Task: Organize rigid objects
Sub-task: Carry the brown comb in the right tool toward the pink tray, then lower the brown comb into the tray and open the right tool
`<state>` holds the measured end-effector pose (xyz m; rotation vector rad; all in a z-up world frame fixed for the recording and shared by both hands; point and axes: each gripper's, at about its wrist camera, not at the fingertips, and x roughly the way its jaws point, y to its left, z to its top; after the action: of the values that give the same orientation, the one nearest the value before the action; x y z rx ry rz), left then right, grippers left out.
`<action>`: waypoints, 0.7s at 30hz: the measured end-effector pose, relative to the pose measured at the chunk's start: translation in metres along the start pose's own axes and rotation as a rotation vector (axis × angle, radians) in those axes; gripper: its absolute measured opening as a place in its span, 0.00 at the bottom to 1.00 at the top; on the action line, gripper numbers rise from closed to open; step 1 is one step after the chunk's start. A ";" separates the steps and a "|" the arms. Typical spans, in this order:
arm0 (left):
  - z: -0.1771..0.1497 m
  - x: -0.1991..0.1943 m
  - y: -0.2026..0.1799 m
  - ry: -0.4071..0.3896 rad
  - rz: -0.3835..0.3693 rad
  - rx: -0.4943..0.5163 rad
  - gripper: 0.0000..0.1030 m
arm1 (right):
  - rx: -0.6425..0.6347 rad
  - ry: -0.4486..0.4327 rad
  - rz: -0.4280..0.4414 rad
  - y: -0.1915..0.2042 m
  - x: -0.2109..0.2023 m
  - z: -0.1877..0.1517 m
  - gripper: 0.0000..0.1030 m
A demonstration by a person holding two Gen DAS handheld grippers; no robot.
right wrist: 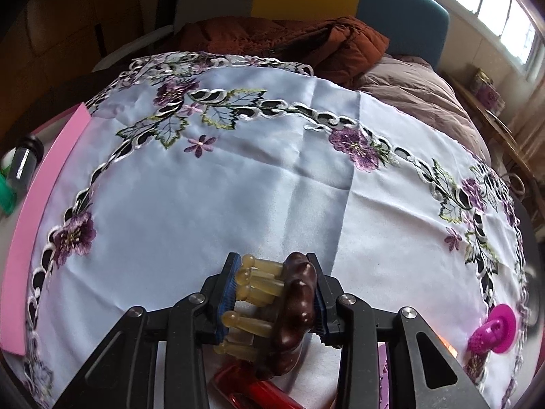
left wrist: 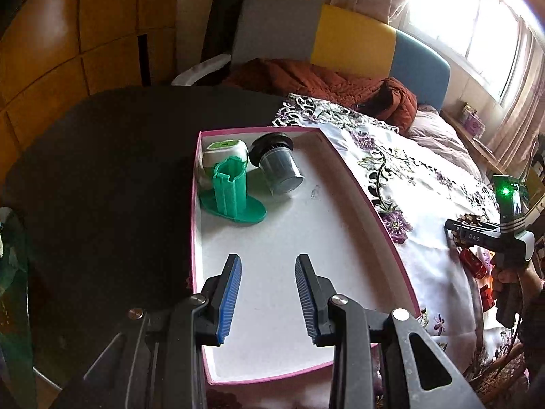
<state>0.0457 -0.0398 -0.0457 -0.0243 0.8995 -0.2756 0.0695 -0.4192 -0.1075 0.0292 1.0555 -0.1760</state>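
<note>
A pink-rimmed white box (left wrist: 340, 156) holds a green stand (left wrist: 231, 194), a white and green case (left wrist: 224, 153) and a dark ribbed cup on its side (left wrist: 279, 163), all in its far left corner. My left gripper (left wrist: 268, 272) is open and empty above the box's near half. My right gripper (right wrist: 272, 293) is shut on a brown massager with yellow rubber prongs (right wrist: 296, 303), held above the embroidered cloth (right wrist: 238, 187). The right gripper also shows in the left wrist view (left wrist: 477, 235), right of the box.
A magenta plastic piece (right wrist: 497, 330) lies on the cloth at right. A red translucent object (right wrist: 252, 392) lies under my right gripper; red items (left wrist: 473, 266) show by it. The box's pink wall (right wrist: 44, 204) is at left. A brown jacket (right wrist: 289, 41) lies behind.
</note>
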 end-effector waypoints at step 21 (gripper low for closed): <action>-0.008 -0.001 0.024 -0.004 0.007 -0.055 0.32 | 0.011 -0.135 0.255 0.092 -0.075 0.009 0.36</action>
<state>0.0438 -0.0155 -0.0532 -0.0721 0.9030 -0.2439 0.0555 -0.3201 -0.0440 0.1589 0.9069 0.0464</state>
